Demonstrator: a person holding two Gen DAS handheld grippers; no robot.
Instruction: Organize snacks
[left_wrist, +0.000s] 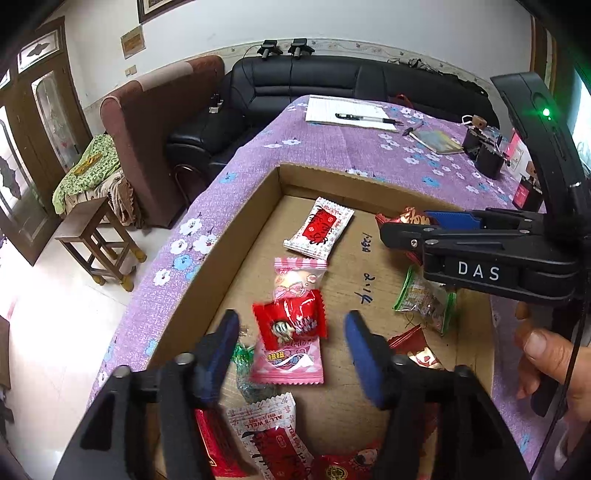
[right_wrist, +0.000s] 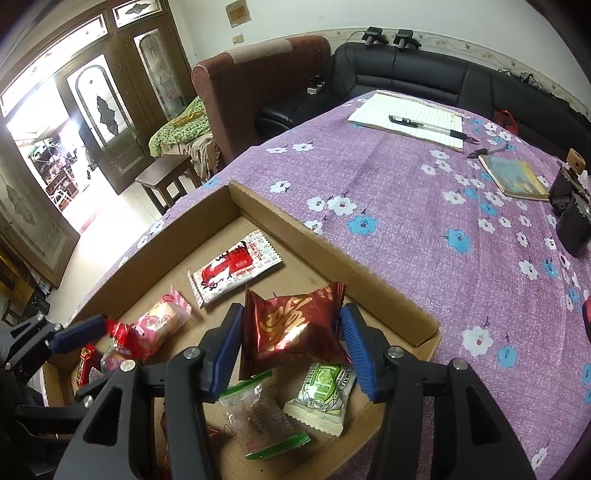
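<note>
a red packet (left_wrist: 290, 323) is being framed dead ahead between the left gripper's (left_wrist: 291, 354) parted fingers; the right gripper (right_wrist: 291, 349), also parted, is being held around a maroon packet (right_wrist: 293, 328).

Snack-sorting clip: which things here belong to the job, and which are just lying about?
Job:
- cardboard tray
- dark red packet between the right gripper fingers
- red packet between the left gripper fingers
- white packet
- green packet

Lying about:
- notepad
- pen
- booklet
</note>
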